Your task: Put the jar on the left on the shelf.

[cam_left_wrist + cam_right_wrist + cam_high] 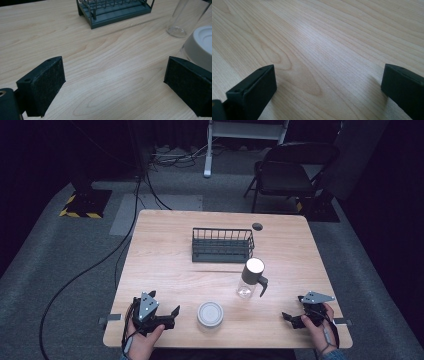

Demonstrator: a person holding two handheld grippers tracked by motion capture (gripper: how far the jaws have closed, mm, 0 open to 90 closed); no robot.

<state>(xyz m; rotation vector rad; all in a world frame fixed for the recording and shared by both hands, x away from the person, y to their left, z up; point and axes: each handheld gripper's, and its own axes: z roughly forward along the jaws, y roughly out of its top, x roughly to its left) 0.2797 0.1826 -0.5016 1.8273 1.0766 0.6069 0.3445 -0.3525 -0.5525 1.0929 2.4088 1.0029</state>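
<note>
Black fingers [42, 87] of both grippers spread wide, holding nothing.

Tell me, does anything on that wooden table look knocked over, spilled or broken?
Nothing stands out. The clear glass bottle with the black spout and the round white-lidded jar stand upright, the dark wire rack sits level, and the light wooden table looks dry.

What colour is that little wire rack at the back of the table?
The wire rack is dark grey, seen best in the left gripper view.

dim surroundings | table [165, 265] evenly lit | overhead sheen | claw views soft
</note>
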